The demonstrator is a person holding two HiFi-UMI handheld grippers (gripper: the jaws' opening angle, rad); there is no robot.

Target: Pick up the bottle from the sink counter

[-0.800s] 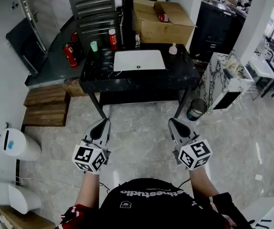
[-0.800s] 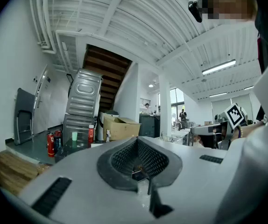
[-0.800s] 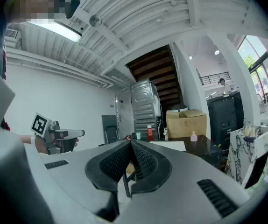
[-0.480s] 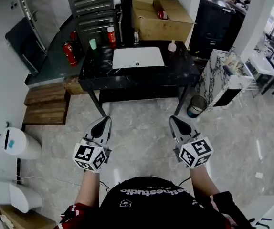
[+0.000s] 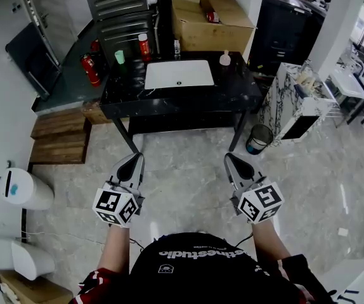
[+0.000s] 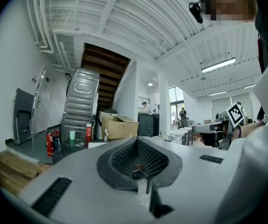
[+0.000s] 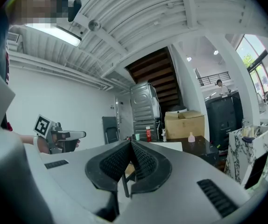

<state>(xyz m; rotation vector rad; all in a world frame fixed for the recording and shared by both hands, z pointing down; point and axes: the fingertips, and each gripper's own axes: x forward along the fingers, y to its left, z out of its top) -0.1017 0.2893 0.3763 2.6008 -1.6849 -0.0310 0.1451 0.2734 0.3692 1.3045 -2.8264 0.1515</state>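
Marble floor (image 5: 182,170) fills most of the head view, with the black sink surface (image 5: 245,94) well ahead of us. It has slid slightly up the frame since a moment ago, so we judge the approach barely begun. Around its white basin (image 5: 177,75) stand a red bottle (image 5: 144,46), a clear bottle (image 5: 177,46) and a pink bottle (image 5: 224,58), all too small to tell which is meant. Our left tongs (image 5: 133,163) and right tongs (image 5: 231,162) hang over the floor, both pressed together, empty.

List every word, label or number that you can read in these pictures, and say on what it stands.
"studio": end of the white print on the black shirt; its start is unclear.
Red bottle label: too small to read.
Left cube, right cube: square patterns, no letters.
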